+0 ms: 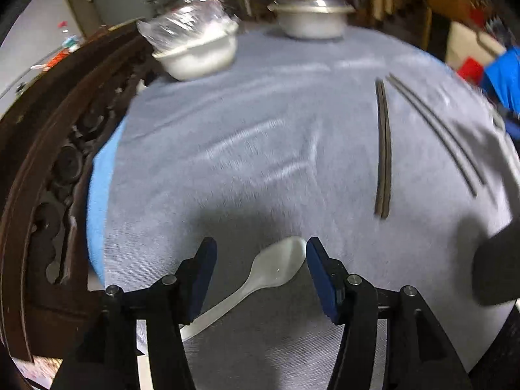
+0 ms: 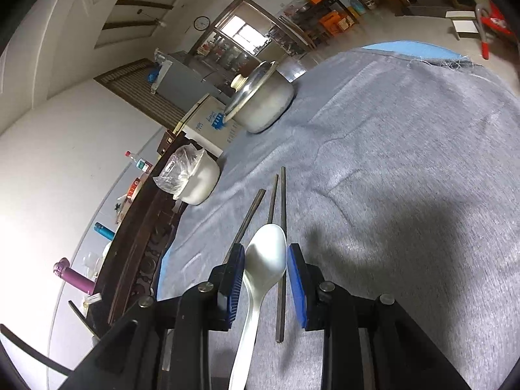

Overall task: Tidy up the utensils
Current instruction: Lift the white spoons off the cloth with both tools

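Note:
A white plastic spoon (image 1: 273,271) lies on the grey tablecloth (image 1: 260,149) between the jaws of my open left gripper (image 1: 260,260); the jaws do not touch it. Two pairs of dark chopsticks (image 1: 383,149) lie to the right, the second pair (image 1: 437,130) slanted. In the right wrist view, my right gripper (image 2: 265,268) holds a white spoon (image 2: 266,260) between its blue pads above the cloth. The chopsticks (image 2: 282,227) lie under and beyond it, another pair (image 2: 248,217) to their left.
A white bowl covered in plastic wrap (image 1: 198,42) and a lidded metal pot (image 1: 312,16) stand at the table's far side. A carved dark wooden rail (image 1: 48,162) runs along the left edge. A dark shape (image 1: 497,266) intrudes at right.

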Motion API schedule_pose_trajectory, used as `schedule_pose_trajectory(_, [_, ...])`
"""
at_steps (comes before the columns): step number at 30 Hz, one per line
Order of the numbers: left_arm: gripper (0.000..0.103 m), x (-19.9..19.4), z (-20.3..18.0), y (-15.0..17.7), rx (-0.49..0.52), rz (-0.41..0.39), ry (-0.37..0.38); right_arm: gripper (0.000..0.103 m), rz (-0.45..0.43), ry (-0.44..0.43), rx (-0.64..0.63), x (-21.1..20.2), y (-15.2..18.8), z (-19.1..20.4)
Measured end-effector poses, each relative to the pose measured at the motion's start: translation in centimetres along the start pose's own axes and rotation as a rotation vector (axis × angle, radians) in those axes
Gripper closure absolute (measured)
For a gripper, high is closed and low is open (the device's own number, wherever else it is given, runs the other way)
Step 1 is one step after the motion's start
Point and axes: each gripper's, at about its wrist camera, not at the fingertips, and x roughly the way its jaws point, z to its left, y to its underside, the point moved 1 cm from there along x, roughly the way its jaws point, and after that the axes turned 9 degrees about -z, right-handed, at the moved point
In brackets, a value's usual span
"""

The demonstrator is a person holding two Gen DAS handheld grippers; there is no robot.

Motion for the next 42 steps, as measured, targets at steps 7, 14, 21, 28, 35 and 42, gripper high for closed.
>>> schedule_pose_trajectory(7, [0.067,1.7,0.3,0.5,0.067,0.069,0.121,0.074,0.005,0.01,-0.004,-0.2,0.4,0.2])
schedule_pose_trajectory(14, [0.067,1.6,0.5,0.5,0.092,0.092,0.184,0.074,-0.012,0.019,-0.014,-0.7,0.4,0.6])
schedule_pose_trajectory(21, [0.067,1.0,-0.3,1.0,0.106,0.119,0.175,0.074,-0.024,0.013,-0.017,-1.4,0.5,0.8])
schedule_pose_trajectory(28, [0.094,1.0,0.1,1.4,0.035,0.106,0.128,0.074,-0.074,0.029,-0.044,-3.2,0.1,1.5])
schedule_pose_trajectory(35, [0.094,-2.8,1.5,2.4,-0.224,-0.07,0.099,0.074,-0.178,0.045,-0.046,-6.8,-0.8,1.7])
schedule_pose_trajectory(42, [0.094,-11.1,1.7,3.1,-0.552,-0.382,0.168,0.074,-0.361,0.001,-0.088,-12.7,-1.9,4.1])
